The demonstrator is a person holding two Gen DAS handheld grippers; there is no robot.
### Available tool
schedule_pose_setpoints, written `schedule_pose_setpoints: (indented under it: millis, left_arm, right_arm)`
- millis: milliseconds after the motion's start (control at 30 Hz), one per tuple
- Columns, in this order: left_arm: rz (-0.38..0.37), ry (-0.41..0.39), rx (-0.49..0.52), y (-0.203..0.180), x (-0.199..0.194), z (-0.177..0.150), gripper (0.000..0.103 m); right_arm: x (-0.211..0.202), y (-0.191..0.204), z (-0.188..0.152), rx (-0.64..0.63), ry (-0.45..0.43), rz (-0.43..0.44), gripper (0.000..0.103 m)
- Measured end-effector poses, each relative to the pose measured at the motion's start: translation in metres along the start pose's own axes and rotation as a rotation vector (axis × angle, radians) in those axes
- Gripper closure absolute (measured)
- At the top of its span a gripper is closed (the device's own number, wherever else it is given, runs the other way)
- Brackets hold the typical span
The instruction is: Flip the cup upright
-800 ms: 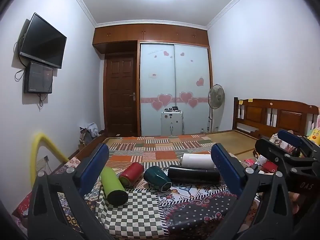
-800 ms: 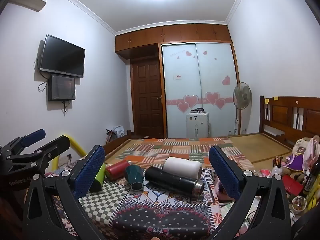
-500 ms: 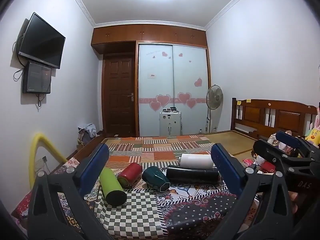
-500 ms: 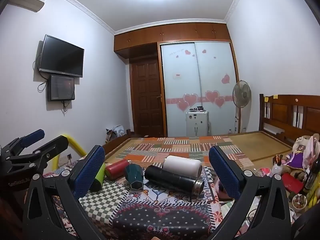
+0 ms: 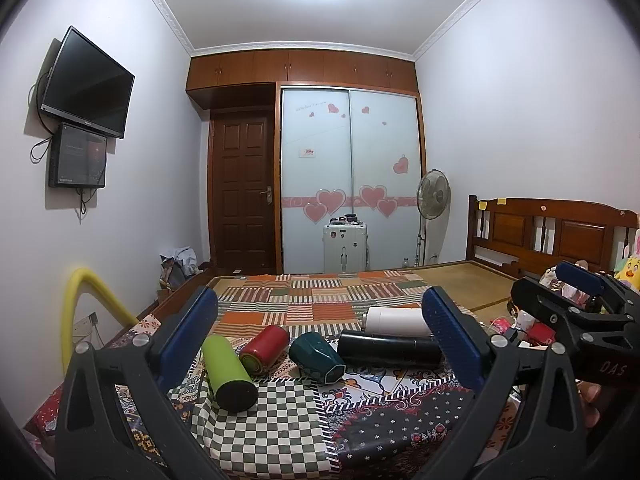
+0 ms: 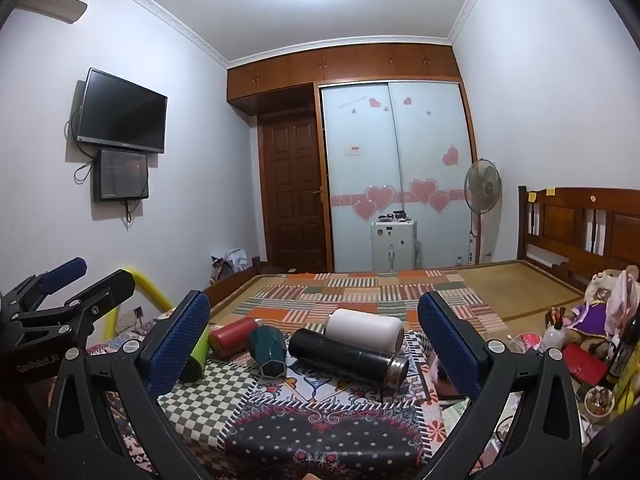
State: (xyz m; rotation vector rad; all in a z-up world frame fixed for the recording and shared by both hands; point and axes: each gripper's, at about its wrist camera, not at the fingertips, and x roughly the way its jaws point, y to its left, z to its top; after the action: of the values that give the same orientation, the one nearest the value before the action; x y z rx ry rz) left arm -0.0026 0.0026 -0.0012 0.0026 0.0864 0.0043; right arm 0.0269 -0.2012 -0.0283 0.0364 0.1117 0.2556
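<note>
Several cups lie on their sides on a patterned cloth: a green cup [image 5: 228, 372], a red cup [image 5: 265, 343], a dark teal faceted cup [image 5: 317, 356], a black flask [image 5: 390, 349] and a white cup [image 5: 396, 320]. They show again in the right wrist view: green [image 6: 197, 354], red [image 6: 234, 335], teal [image 6: 268, 349], black [image 6: 348, 355], white [image 6: 365, 329]. My left gripper [image 5: 320, 344] is open and empty, held back from the cups. My right gripper [image 6: 314, 340] is open and empty too, also short of them.
The cups lie on a low cloth-covered surface [image 5: 276, 420] in front of a bed [image 5: 320, 292]. Toys and small clutter [image 6: 592, 344] sit at the right. A yellow tube [image 5: 80, 312] arches at the left. A fan [image 6: 482, 196] and white case [image 6: 394, 246] stand by the wardrobe.
Both views have shifted slightly; the cups sit a little lower and nearer in frame. Both grippers stay open and no cup has moved.
</note>
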Motion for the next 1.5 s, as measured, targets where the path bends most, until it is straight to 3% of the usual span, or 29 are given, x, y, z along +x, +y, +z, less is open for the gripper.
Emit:
schedule_pose_setpoints:
  millis: [1500]
  left_arm:
    - [-0.002, -0.001, 0.012, -0.0025, 0.0036, -0.0054, 0.000]
  right_arm:
    - [-0.0005, 0.0031, 0.0006, -0.005, 0.000, 0.001, 0.000]
